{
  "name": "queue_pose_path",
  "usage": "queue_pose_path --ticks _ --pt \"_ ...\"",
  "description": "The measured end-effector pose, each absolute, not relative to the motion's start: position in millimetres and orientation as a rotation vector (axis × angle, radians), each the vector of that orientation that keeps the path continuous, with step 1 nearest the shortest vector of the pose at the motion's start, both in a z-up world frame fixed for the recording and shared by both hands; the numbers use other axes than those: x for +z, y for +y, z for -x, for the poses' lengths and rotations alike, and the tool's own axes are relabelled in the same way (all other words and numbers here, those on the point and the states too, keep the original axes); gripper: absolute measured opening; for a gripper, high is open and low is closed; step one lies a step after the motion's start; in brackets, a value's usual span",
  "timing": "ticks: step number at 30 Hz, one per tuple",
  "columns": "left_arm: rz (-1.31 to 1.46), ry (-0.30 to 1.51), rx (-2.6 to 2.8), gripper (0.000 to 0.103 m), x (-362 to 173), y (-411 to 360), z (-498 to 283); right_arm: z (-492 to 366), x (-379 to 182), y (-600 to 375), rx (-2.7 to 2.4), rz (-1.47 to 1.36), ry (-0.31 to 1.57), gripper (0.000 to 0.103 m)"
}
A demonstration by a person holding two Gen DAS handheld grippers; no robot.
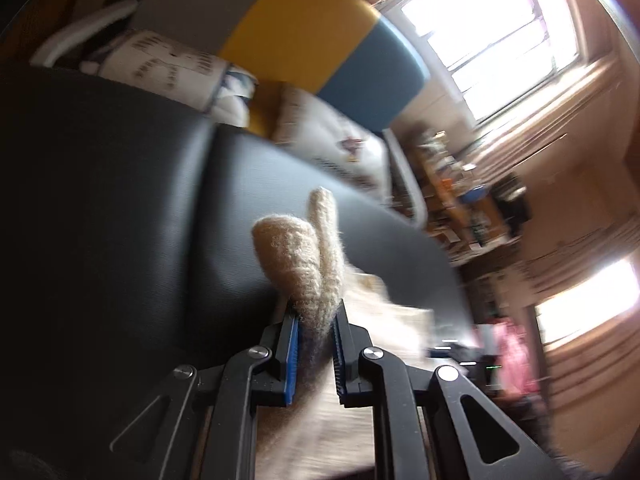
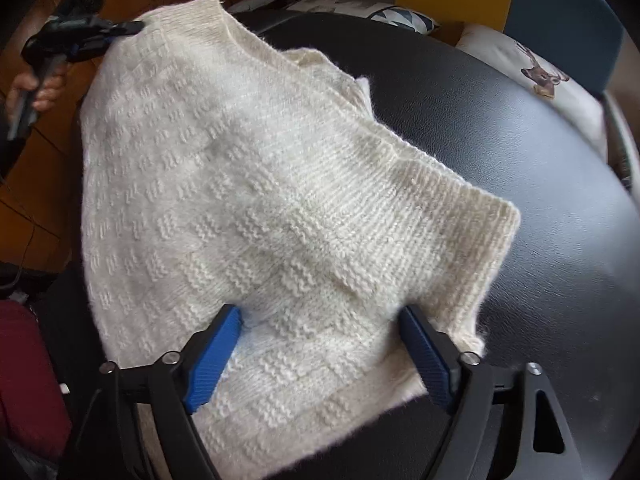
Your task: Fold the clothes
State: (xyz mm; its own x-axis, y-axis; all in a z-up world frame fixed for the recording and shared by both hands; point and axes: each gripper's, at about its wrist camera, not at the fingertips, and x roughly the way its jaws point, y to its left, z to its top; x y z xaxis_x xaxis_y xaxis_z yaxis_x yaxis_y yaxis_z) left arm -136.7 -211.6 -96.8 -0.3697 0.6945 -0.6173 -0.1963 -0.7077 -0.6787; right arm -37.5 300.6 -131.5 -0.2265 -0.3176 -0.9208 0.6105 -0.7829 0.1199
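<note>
Sweater spread over black counter; far-left corner pinched in left gripper for folding; right gripper jaws wide, empty.

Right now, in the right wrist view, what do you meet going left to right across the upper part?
Hand holding the left claw → cream knitted sweater → black cushion → deer-print pillow.

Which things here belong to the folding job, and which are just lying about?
In the job:
cream knit sweater
left tool, shut on a sweater edge
right tool, open over the sweater
black padded surface under it

Lying about:
printed cushions
maroon cloth
yellow and blue chair back
</note>
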Motion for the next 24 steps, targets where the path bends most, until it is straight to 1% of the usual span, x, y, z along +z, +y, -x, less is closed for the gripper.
queue_pose_path --ticks 6,13,19,24 --pt "1.219 -0.909 1.915 0.013 -68 -164 114 23 -137 309 -2.102 -1.407 0.326 0.088" --pt "1.181 -1.028 1.818 0.013 -48 -81 101 1 -141 324 -2.195 -1.342 0.215 0.091" --pt "1.242 -1.110 1.726 0.013 -63 -9 85 -19 -144 336 -2.242 -1.272 0.148 0.094" --pt "1.333 -1.104 1.707 0.013 -90 44 77 -29 -143 343 -2.236 -1.230 0.116 0.094"
